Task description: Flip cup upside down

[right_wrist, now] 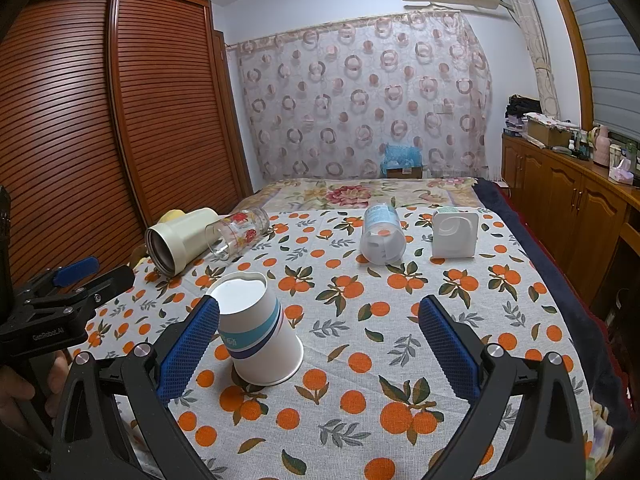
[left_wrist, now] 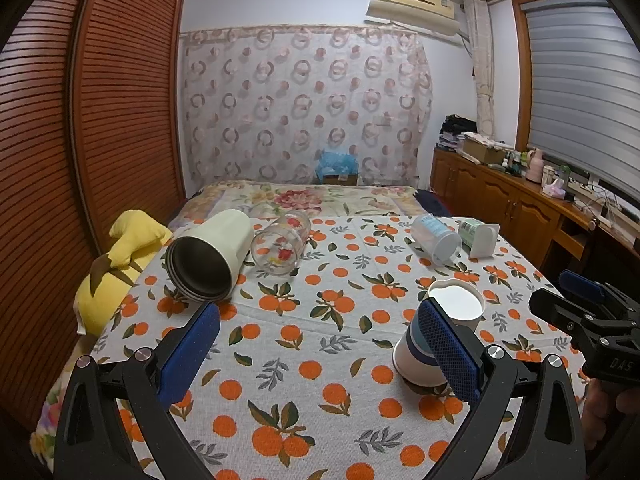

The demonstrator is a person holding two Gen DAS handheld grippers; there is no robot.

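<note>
Paper cup (right_wrist: 260, 330) with blue and teal bands stands inverted on the orange-print tablecloth (right_wrist: 360, 360), wide rim down and white base up, leaning slightly; it serves as the landmark for all positions below. The right gripper (right_wrist: 320, 344) is released, its 2 blue-padded fingers (right_wrist: 448, 344) spread wide with bare cloth between them; the paper cup sits just inside the left-hand finger, close to that pad, and contact cannot be confirmed. The left gripper (left_wrist: 320, 348) is likewise released, jaws wide apart and holding nothing; in the left wrist view the paper cup (left_wrist: 432, 344) lies partly behind the right-hand finger (left_wrist: 448, 348) of this gripper, on the cloth beyond it. Each gripper appears in the other's view, one on either side of the paper cup. Beyond the paper cup and to its left, a cream tumbler (left_wrist: 208, 256) lies on its side with the dark mouth facing the cameras, and a printed glass (left_wrist: 282, 246) lies on its side just beside it. Beyond the paper cup and to its right, a clear plastic cup (right_wrist: 382, 236) lies tipped over, with a white square container (right_wrist: 456, 234) further right. A yellow plush toy (left_wrist: 116, 268) rests at the cloth edge left of the cream tumbler.
</note>
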